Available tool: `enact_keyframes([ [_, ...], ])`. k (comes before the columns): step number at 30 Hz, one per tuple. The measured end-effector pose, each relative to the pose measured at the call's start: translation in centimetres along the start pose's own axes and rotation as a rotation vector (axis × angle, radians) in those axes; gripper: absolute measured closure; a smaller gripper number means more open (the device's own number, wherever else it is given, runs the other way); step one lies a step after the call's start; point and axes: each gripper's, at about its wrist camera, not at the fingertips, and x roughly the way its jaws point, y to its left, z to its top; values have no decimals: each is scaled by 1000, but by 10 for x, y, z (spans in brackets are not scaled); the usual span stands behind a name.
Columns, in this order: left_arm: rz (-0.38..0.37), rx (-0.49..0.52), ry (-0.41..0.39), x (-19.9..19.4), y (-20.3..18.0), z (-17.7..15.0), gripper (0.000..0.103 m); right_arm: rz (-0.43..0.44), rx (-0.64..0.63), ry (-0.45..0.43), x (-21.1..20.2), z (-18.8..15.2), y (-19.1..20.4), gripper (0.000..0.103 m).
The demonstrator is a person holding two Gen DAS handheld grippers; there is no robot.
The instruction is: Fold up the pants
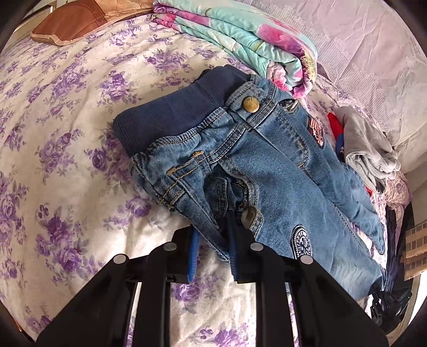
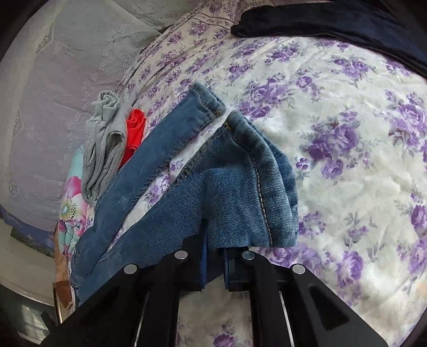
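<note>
Here the small blue jeans (image 1: 240, 160) lie across a bed covered by a white sheet with purple roses (image 1: 66, 133). In the left wrist view the waist end is nearest: a dark navy ribbed waistband (image 1: 170, 112) tops the denim, and a brass button (image 1: 250, 104) sits at the fly. The button carries stamped letters, too small to read. A striped red and white patch (image 1: 316, 130) is sewn near one hip and a round black and white badge (image 1: 301, 241) lower on the leg; both bear lettering, but it cannot be made out.

The left gripper (image 1: 213, 251) has its blue-padded fingers (image 1: 192, 256) drawn close together on the denim edge by the crotch, pinching a fold of cloth. The right gripper (image 2: 214, 263) is likewise nearly closed, clamped on the hem end of one trouser leg (image 2: 240, 186), which bunches over its tips. The other leg (image 2: 165, 138) lies flat beside it, with a strip of sheet between the two.

Near the jeans rests a grey garment (image 2: 104, 144) touching a red one (image 2: 134, 130). A folded floral quilt in teal and pink (image 1: 240, 34) lies just beyond the waistband, and a brown cushion (image 1: 69, 24) sits at the far corner of the bed. A dark navy cloth (image 2: 333, 24) lies along the far edge in the right wrist view. A pale lace curtain (image 1: 360, 53) hangs behind.
</note>
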Motion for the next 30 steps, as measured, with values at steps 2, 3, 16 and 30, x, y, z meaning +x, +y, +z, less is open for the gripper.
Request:
enact_keyframes([
  [2, -13, 1, -21, -10, 2, -3, 86, 21, -7, -27, -22, 1, 0, 95],
  [3, -10, 8, -35, -15, 1, -5, 87, 35, -11, -30, -31, 1, 0, 95],
  [16, 59, 46, 39, -25, 21, -49, 82, -52, 17, 75, -31, -44, -52, 84],
  [30, 69, 310, -124, -116, -22, 24, 60, -83, -242, -1, -64, 48, 32, 29],
])
